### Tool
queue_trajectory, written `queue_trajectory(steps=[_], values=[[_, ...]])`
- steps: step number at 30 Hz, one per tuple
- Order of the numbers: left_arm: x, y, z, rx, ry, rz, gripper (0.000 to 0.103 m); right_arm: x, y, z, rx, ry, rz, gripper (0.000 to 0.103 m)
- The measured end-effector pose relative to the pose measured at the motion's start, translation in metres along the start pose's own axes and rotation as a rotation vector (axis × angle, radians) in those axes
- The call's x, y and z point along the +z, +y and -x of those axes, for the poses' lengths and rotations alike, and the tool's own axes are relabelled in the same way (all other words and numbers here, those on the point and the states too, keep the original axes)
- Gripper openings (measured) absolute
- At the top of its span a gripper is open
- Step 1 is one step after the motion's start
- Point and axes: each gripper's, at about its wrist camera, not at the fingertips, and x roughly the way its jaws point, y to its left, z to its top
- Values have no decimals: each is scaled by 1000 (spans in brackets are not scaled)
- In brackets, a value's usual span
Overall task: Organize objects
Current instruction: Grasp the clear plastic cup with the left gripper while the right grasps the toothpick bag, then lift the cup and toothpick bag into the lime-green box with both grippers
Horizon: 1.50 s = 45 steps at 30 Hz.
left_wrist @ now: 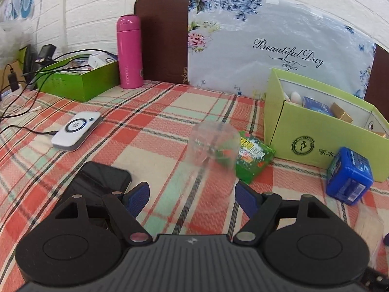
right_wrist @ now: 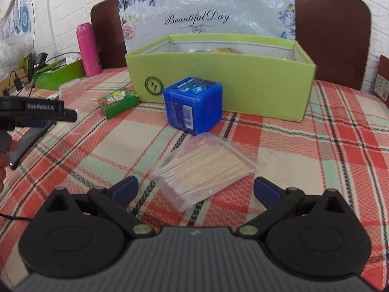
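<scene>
Left wrist view: the left gripper (left_wrist: 192, 196) has fingers spread, a clear cup (left_wrist: 212, 146) at frame centre. Right gripper (right_wrist: 194, 189) fingers spread around a swab packet (right_wrist: 206, 168), lower centre.

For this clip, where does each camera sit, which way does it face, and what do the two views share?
Left wrist: rides the left tool, looking forward over the plaid cloth at a clear cup straight ahead; its open blue-tipped fingers show.
Right wrist: rides the right tool, facing a clear pack of swabs with the blue box behind; its open fingers show, the left tool at the left edge.
Shared: green carton, pink bottle.
</scene>
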Motion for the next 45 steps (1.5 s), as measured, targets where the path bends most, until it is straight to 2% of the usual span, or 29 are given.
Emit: queue_trajectory(steps=[3,4,6,8,9,10,11,12,16,18,19,20,22,24,28,30,31,32,38,45], values=[[4,-2,-13,-14,11,-23,81,2,8,-10,5,2,39,102],[5,-2,-17,-14,14,-29,81,3,12,-13,1,1,59,94],[6,-1,-23,-17,21,-29,81,4,17,-14,9,-13,96,72],[7,2,-27,-41,27,-15,74,5,18,-11,44,-23,111,41],[7,3,-28,-60,33,-4,70,5,19,-10,61,-21,118,34],[8,4,-29,-78,42,1,59,4,19,-8,76,-18,127,25],[7,4,-30,-93,52,8,59,3,18,-6,79,-17,133,20],[7,3,-30,-103,51,8,59,1,18,-4,82,-15,137,19],[2,-4,-22,-169,68,-22,55,0,14,5,89,-21,132,21],[-2,-12,-12,-233,83,-48,54,3,8,4,80,-41,123,48],[-5,-16,-7,-260,84,-65,54,6,5,3,58,-49,107,75],[-7,-21,-2,-286,85,-83,54,9,2,1,39,-71,95,87],[-12,-29,6,-323,88,-112,54,13,-4,-4,40,-108,98,88],[-16,-36,13,-349,82,-136,56,18,-9,-15,64,-87,102,89],[-19,-45,18,-331,51,-170,61,22,-13,-31,98,-53,99,96],[-20,-45,17,-318,53,-176,61,20,-10,-31,96,-44,114,87],[-19,-44,15,-313,57,-174,61,18,-6,-29,87,-42,137,75],[-20,-44,13,-308,63,-171,61,15,-3,-26,73,-46,163,70],[-19,-42,7,-289,65,-144,62,2,12,-7,61,-48,220,69],[-17,-45,14,-331,60,-141,50,-10,11,26,85,-89,187,69]])
